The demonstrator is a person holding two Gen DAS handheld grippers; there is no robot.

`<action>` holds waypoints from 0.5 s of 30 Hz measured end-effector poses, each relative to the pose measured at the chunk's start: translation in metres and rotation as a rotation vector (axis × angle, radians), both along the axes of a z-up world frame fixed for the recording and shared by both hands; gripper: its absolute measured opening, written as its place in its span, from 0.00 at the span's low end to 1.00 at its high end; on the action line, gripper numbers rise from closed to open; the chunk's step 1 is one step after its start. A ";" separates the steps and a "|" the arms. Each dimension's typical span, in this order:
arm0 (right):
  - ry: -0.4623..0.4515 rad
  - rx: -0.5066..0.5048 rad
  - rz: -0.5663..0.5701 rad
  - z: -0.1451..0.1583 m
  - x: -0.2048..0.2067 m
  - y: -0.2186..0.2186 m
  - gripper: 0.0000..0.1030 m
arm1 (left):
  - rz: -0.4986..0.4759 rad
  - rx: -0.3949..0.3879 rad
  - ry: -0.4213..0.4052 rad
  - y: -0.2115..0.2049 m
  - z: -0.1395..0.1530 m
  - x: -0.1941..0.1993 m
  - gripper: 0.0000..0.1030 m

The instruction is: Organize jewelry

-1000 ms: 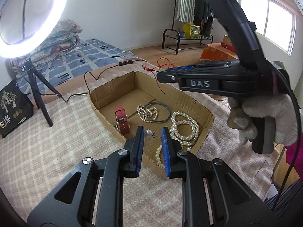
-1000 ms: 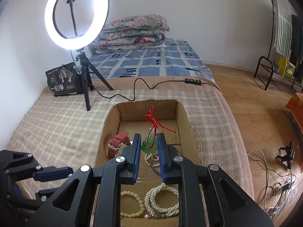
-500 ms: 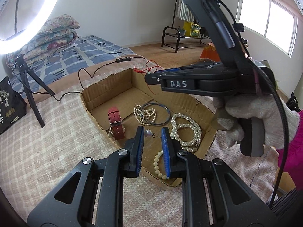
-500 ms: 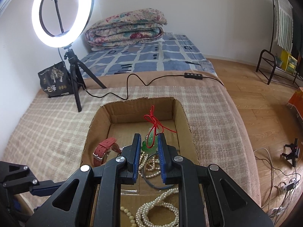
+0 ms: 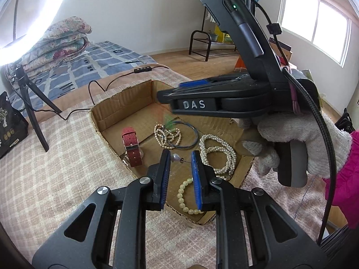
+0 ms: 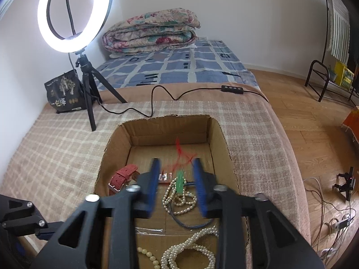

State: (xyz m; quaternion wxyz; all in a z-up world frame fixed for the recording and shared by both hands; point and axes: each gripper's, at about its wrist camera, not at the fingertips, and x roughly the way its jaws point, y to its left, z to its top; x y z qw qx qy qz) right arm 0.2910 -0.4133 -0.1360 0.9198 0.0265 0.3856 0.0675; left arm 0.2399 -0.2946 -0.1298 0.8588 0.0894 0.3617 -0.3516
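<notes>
An open cardboard box lies on the checked blanket. In it are a red-strap watch, a small pearl string, a dark hoop, a big pearl necklace and a cream bead bracelet. My left gripper hovers over the box's near edge. Its jaws are starting to open, with a small pearl drop still caught between the pads. My right gripper is over the box, jaws opening wide. A blurred green pendant on red cord falls free between them.
A lit ring light on a tripod and a black bag stand at the blanket's far left. Its cable with a switch runs behind the box. A folded quilt lies beyond. The bed drops to wood floor at the right.
The right jaws have sprung apart and the green pendant with its red cord has slipped out, dropping toward the box floor. The right gripper came slightly lower over the box. The left still carries the pearl drop.
</notes>
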 end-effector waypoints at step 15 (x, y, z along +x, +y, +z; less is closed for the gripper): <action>-0.042 -0.056 -0.038 0.014 -0.006 0.004 0.77 | 0.027 0.023 -0.038 0.004 0.006 -0.005 0.71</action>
